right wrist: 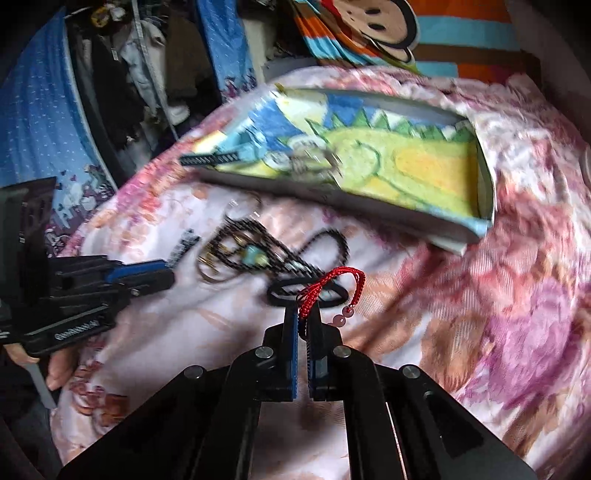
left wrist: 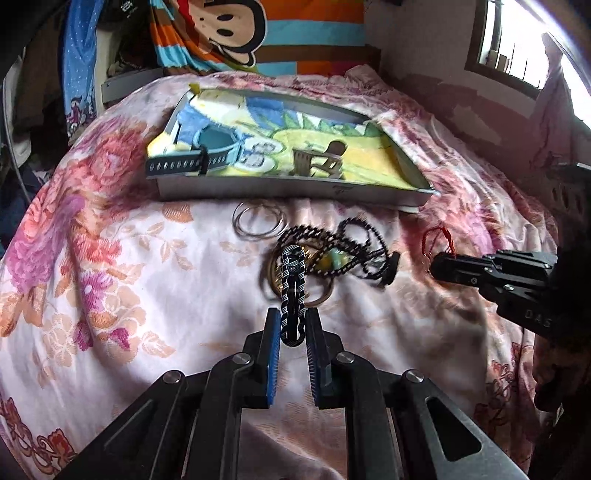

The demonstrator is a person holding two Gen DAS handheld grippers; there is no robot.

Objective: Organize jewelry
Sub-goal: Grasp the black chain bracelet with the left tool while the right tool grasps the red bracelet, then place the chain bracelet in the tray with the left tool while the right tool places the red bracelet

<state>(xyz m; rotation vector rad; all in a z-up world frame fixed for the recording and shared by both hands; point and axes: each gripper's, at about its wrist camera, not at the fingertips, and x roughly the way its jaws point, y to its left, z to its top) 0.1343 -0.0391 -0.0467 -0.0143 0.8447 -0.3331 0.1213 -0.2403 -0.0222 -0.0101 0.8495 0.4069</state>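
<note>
My left gripper point(left wrist: 292, 325) is shut on a black-and-silver chain bracelet point(left wrist: 293, 291), which stands up between its blue pads over a heap of jewelry. That heap holds a black-and-white cord necklace point(left wrist: 354, 236) with green and yellow beads, plus gold rings. My right gripper point(right wrist: 303, 321) is shut on a red cord bracelet point(right wrist: 325, 288) with pink beads, above a black oval ring point(right wrist: 275, 291). A grey tray point(left wrist: 280, 190) lined with a colourful cloth lies behind the heap. It holds a blue watch point(left wrist: 207, 147) and a small chair-shaped piece point(left wrist: 321, 160).
Two thin silver bangles point(left wrist: 258, 221) lie on the floral bedspread point(left wrist: 110, 277) just in front of the tray. A striped monkey-print pillow point(left wrist: 236, 33) sits behind. Hanging clothes point(right wrist: 147, 74) fill the left; a window point(left wrist: 517, 40) is at the right. A hand point(right wrist: 55, 365) holds the left gripper.
</note>
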